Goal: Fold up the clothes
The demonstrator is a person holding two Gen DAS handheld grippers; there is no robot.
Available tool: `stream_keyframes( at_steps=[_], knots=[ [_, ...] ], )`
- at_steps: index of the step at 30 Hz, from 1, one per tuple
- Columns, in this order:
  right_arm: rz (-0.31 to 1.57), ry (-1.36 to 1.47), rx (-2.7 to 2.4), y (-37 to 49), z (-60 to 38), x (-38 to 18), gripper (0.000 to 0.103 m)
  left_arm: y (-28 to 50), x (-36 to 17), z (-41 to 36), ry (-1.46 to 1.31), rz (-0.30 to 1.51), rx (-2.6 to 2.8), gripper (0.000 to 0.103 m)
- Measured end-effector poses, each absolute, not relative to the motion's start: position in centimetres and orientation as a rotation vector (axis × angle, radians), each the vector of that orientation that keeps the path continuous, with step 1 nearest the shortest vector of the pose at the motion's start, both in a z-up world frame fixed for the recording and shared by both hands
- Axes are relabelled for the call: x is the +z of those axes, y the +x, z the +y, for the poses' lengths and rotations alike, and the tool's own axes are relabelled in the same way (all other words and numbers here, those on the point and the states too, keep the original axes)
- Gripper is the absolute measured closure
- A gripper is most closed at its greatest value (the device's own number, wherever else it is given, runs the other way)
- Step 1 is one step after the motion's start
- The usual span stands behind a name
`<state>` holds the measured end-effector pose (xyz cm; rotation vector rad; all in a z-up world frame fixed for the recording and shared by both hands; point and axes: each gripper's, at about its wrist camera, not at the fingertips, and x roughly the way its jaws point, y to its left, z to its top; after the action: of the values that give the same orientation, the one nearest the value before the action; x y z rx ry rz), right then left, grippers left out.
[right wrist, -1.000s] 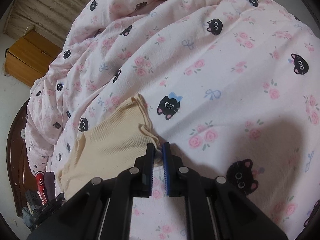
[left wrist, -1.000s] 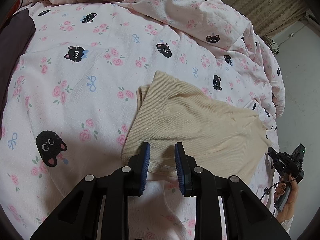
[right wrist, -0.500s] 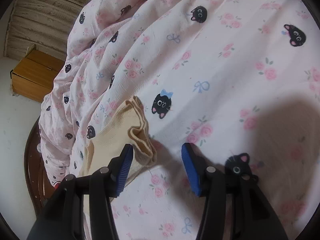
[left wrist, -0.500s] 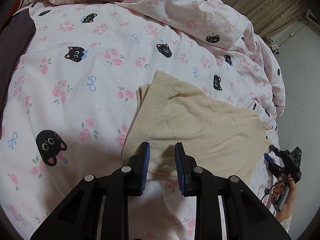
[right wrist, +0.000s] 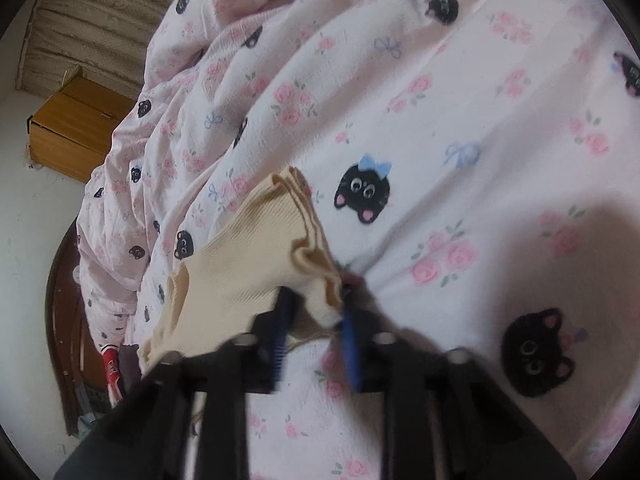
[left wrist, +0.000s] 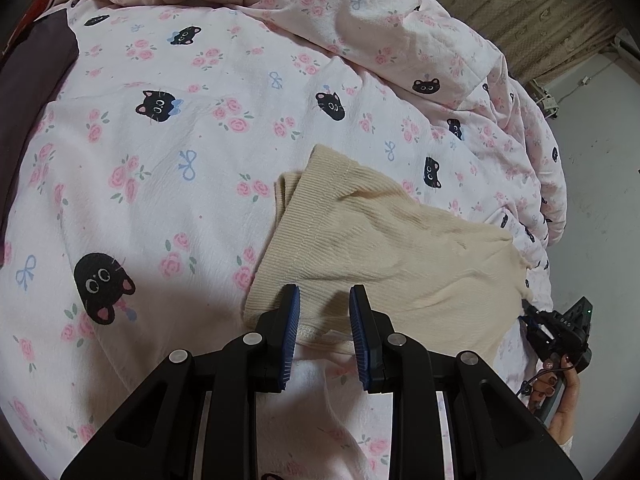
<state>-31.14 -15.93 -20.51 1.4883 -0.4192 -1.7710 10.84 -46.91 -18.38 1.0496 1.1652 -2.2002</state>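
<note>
A beige ribbed garment [left wrist: 392, 248] lies flat on the pink cat-print bed cover [left wrist: 160, 160]. My left gripper [left wrist: 324, 308] sits at the garment's near hem, jaws a little apart, the hem lying between and under the blue pads. In the right wrist view my right gripper [right wrist: 316, 316] is blurred, its jaws closing on the bunched near corner of the garment [right wrist: 248, 264], with cloth filling the gap between the pads. The right gripper [left wrist: 532, 320] also shows at the garment's far right corner in the left wrist view, held by a hand [left wrist: 560, 380].
The quilt is heaped in thick folds [left wrist: 360, 12] at the back of the bed. A dark cloth [left wrist: 28, 80] lies at the left edge. A wooden cabinet [right wrist: 76, 128] stands beyond the bed, and the bed's dark wooden frame [right wrist: 60, 300] curves below it.
My right gripper opened wide beside the garment's corner, then dropped and closed around it. The left gripper and the rest of the garment have not moved.
</note>
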Motion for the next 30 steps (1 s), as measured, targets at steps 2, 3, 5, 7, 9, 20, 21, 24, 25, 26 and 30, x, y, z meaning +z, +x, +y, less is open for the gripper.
stream_keyframes(
  at_steps=[2,3,5,7,9,20,21,24,25,26,30],
  knots=[
    [-0.434,1.489,-1.772,-31.1,-15.9,-20.5,0.092,10.9,-18.3,-47.0,1.041,1.177,-2.2,0.081],
    [-0.439,1.485,-1.772,-31.1,-15.8,-20.4,0.092,11.0,-18.2,-47.1,1.034,1.187,-2.2,0.081],
    [-0.447,1.475,-1.771,-31.0,-15.6,-20.0,0.092,11.0,-18.0,-47.2,1.026,1.196,-2.205,0.081],
    [-0.452,1.469,-1.769,-31.0,-15.5,-19.8,0.092,10.9,-17.6,-47.4,1.012,1.199,-2.216,0.081],
    [-0.452,1.475,-1.767,-31.0,-15.5,-19.9,0.092,10.9,-16.9,-47.7,0.985,1.193,-2.242,0.081],
    [-0.458,1.486,-1.756,-31.1,-15.6,-20.3,0.092,6.6,-15.8,-51.1,0.898,1.221,-2.353,0.073],
    [-0.457,1.486,-1.756,-31.1,-15.6,-20.3,0.092,6.2,-16.3,-51.2,0.913,1.225,-2.346,0.073],
    [-0.451,1.482,-1.758,-31.1,-15.6,-20.3,0.092,5.5,-17.9,-51.6,0.946,1.194,-2.294,0.074],
    [-0.454,1.482,-1.759,-31.2,-15.5,-20.3,0.092,5.5,-18.3,-51.7,0.946,1.185,-2.276,0.074],
    [-0.458,1.481,-1.76,-31.2,-15.4,-20.2,0.092,5.7,-18.6,-52.0,0.936,1.194,-2.262,0.077],
    [-0.469,1.477,-1.758,-31.4,-15.2,-20.2,0.093,6.2,-18.7,-52.4,0.91,1.203,-2.242,0.081]
  ],
)
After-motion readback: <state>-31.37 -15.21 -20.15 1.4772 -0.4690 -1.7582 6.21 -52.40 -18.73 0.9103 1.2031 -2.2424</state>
